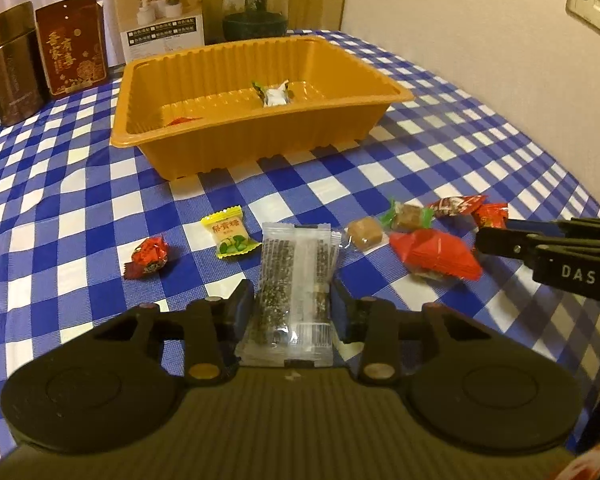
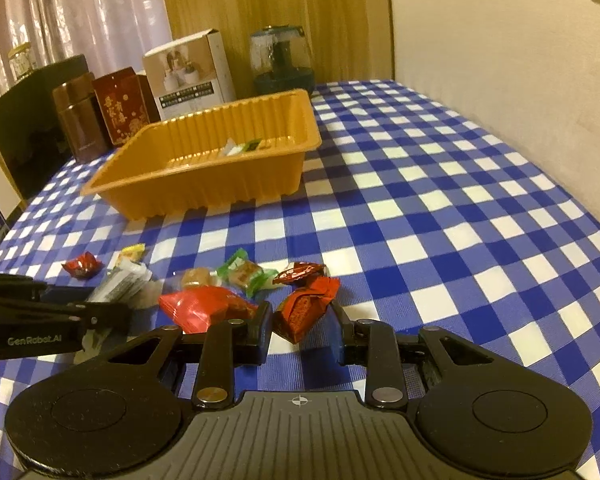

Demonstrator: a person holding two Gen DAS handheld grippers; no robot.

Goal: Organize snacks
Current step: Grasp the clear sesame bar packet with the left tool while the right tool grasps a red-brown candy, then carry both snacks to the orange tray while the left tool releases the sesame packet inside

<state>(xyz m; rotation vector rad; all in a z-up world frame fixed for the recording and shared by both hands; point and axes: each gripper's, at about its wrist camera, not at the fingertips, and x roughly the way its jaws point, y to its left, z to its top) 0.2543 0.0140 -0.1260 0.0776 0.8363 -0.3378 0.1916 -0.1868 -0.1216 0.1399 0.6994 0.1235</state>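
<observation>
Sesame bar [image 1: 296, 280] between left gripper [image 1: 292, 304] pads

The left gripper [image 1: 292, 304] points forward and downward, its two fingers drawn in close and pressing from either side on a clear-wrapped sesame bar [image 1: 296, 280] that lies lengthwise between them. The right gripper [image 2: 302, 326] points the same way, a little less steeply, its jaws narrowed onto a red-wrapped candy [image 2: 304, 312] held between the pads. The two grippers sit side by side, each one's fingers showing at the edge of the other's view.
</observation>
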